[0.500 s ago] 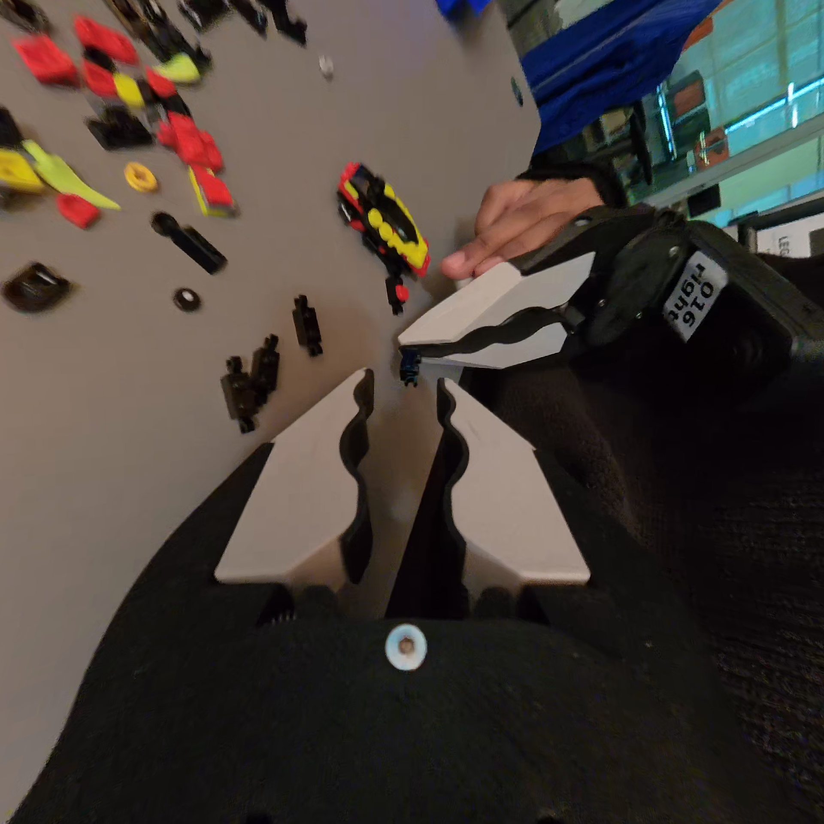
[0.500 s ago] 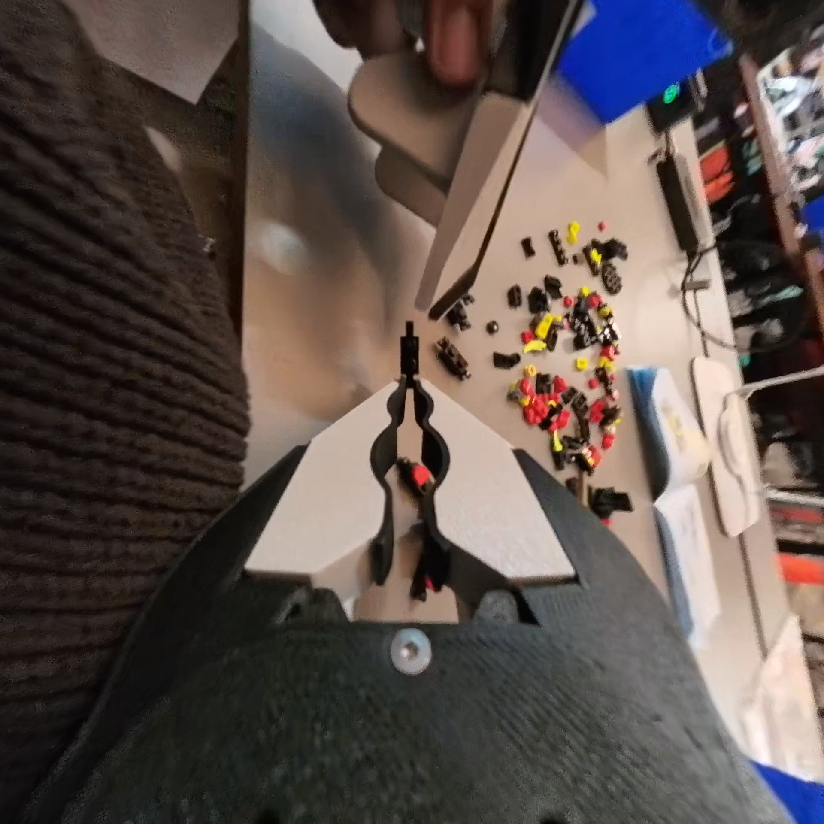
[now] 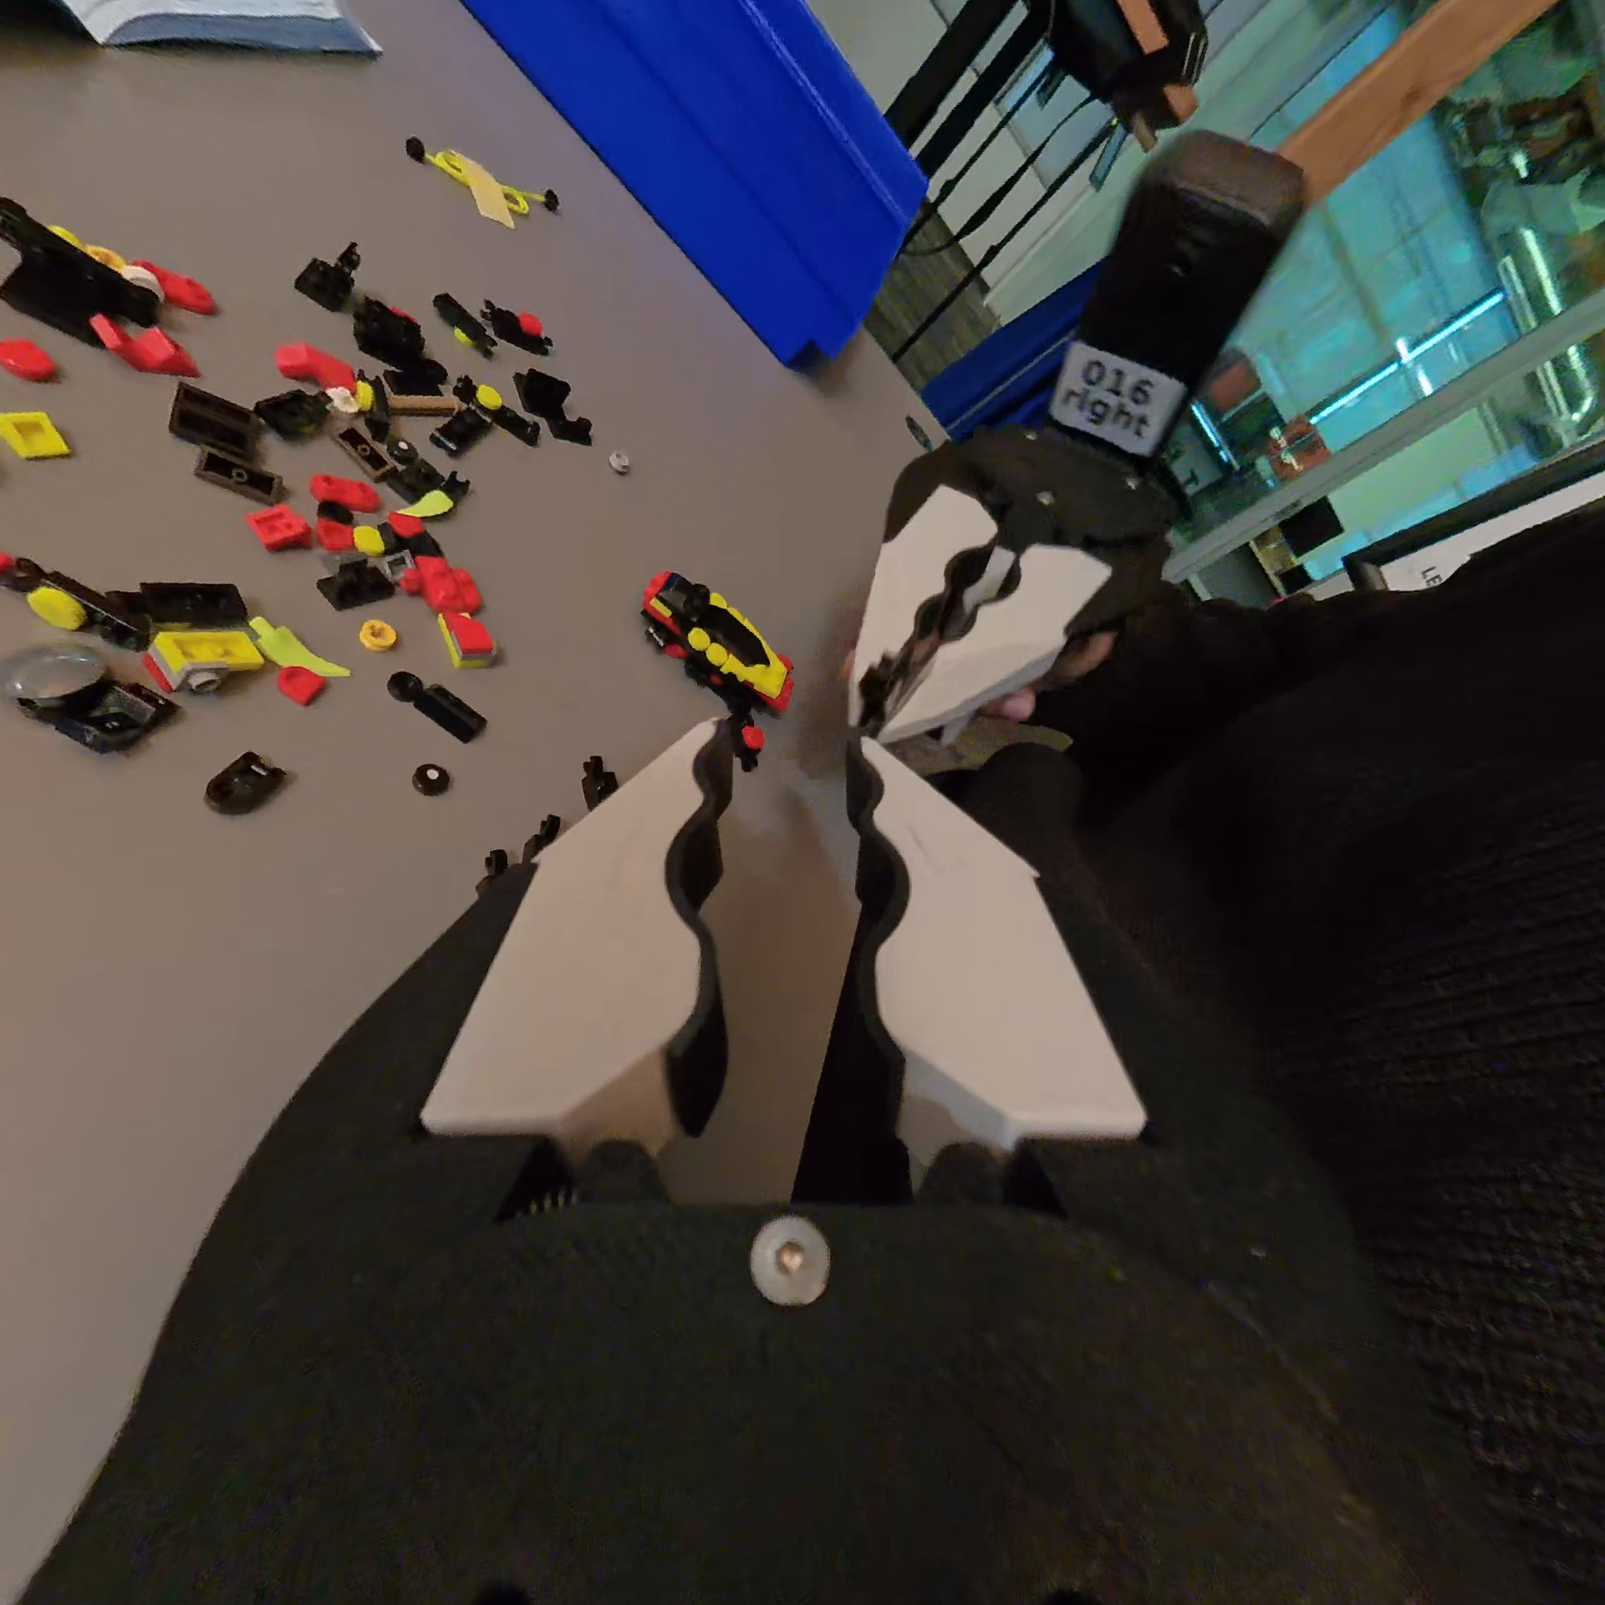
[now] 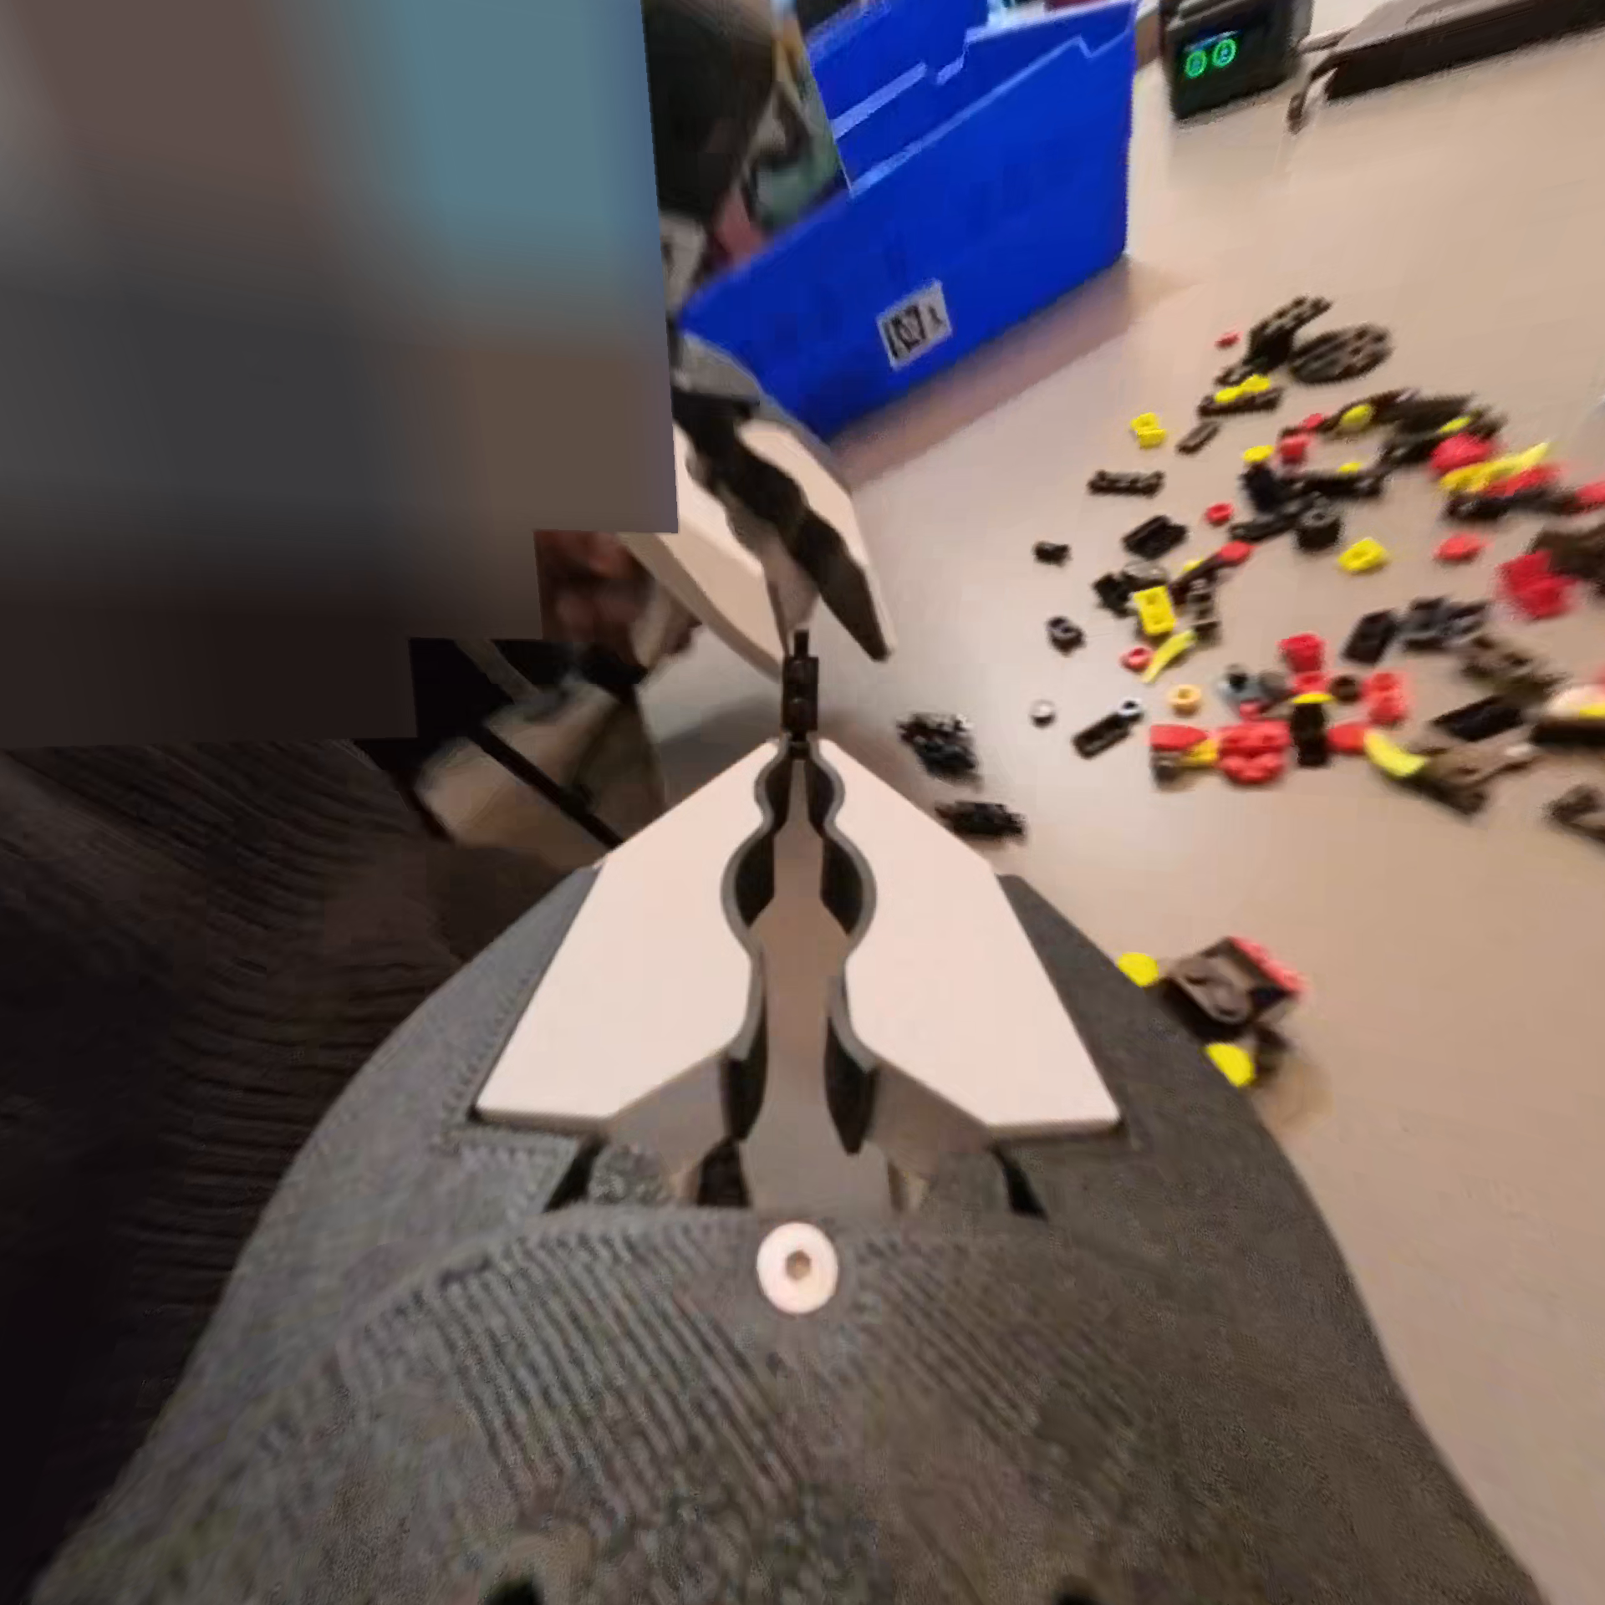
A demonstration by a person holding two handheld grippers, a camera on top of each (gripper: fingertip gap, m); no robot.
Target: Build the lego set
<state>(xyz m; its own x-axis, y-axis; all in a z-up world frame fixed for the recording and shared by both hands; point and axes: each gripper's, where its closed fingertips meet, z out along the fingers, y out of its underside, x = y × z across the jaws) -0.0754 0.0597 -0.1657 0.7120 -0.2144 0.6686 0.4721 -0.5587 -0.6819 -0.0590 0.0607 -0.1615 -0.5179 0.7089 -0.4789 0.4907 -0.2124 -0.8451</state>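
My right gripper point(image 4: 795, 749) is shut on a small black brick piece point(image 4: 800, 690) that sticks out past its tips, held above the grey table point(image 4: 1172, 868). My left gripper point(image 3: 786, 743) is open with nothing between its pads. In the right wrist view the left gripper point(image 4: 834, 641) comes in from above, its open tips right at the top of the black piece. In the left wrist view the right gripper point(image 3: 871, 708) stands just beyond my right fingertip. A small red, yellow and black brick car point(image 3: 716, 647) lies on the table just ahead of the left fingertip.
Several loose red, yellow and black brick pieces point(image 3: 373, 486) lie scattered on the table; they also show in the right wrist view point(image 4: 1346, 608). A blue bin point(image 3: 712, 156) stands at the far edge. A booklet point(image 3: 217, 22) lies far left. Dark sleeves lie close on both sides. Only a small space, under 4 cm, lies between the two pairs of fingers.
Both views have swung. My right gripper stays shut on the black piece and now stands steeper beside my left gripper's right fingertip. My left gripper stays open.
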